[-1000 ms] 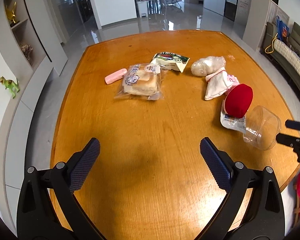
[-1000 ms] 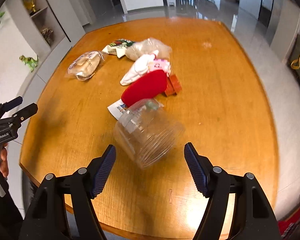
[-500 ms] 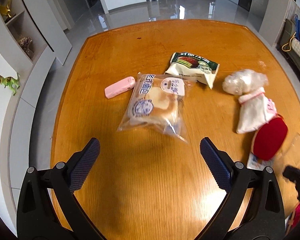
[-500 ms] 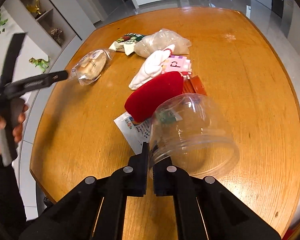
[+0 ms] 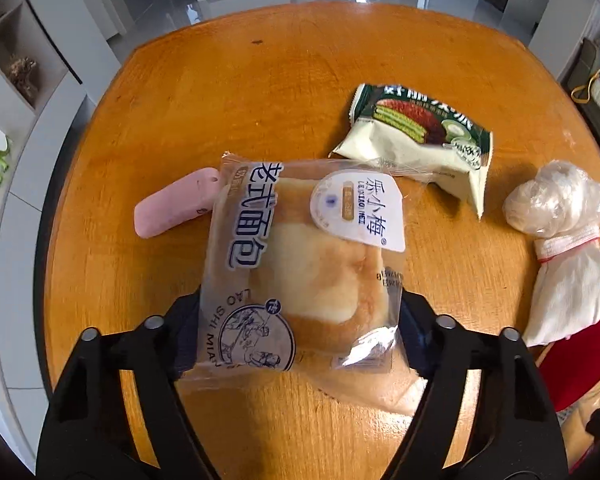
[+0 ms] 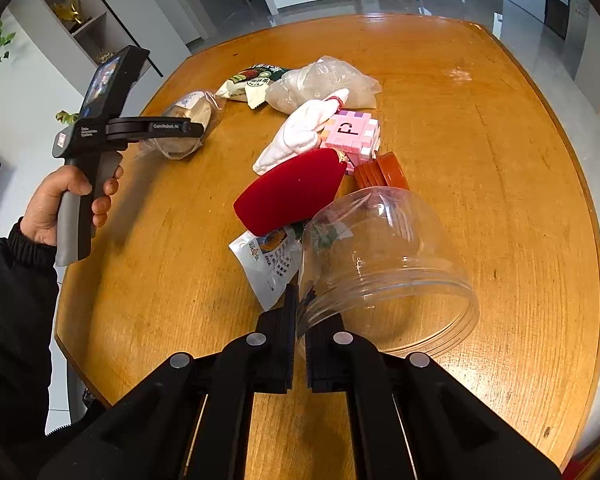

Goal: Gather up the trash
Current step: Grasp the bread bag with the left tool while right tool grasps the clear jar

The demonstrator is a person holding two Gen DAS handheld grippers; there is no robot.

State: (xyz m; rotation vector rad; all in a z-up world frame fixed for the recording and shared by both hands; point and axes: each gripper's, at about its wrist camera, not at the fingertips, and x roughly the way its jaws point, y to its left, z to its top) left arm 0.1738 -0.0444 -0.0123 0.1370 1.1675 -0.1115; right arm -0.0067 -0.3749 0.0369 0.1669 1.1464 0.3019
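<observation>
My left gripper [image 5: 300,328] has closed on the near end of a clear bread packet [image 5: 300,264] with blue print, on the round wooden table [image 5: 260,80]. In the right wrist view the left gripper [image 6: 168,128] sits over the same bread packet [image 6: 188,120]. My right gripper [image 6: 298,316] is shut on the rim of a clear plastic jar [image 6: 384,264], which lies tilted with its mouth toward me. A green snack wrapper [image 5: 416,136] and a crumpled plastic bag [image 5: 556,200] lie beyond.
A pink bar [image 5: 176,208] lies left of the bread. A white cloth [image 6: 300,136], a pink block cube [image 6: 352,132], a red velvet case [image 6: 292,192], an orange lid [image 6: 384,172] and a small printed sachet [image 6: 268,264] crowd the table's middle.
My left gripper moved forward to the bread packet and closed on it. My right gripper stays shut on the jar's rim, having closed on it earlier.
</observation>
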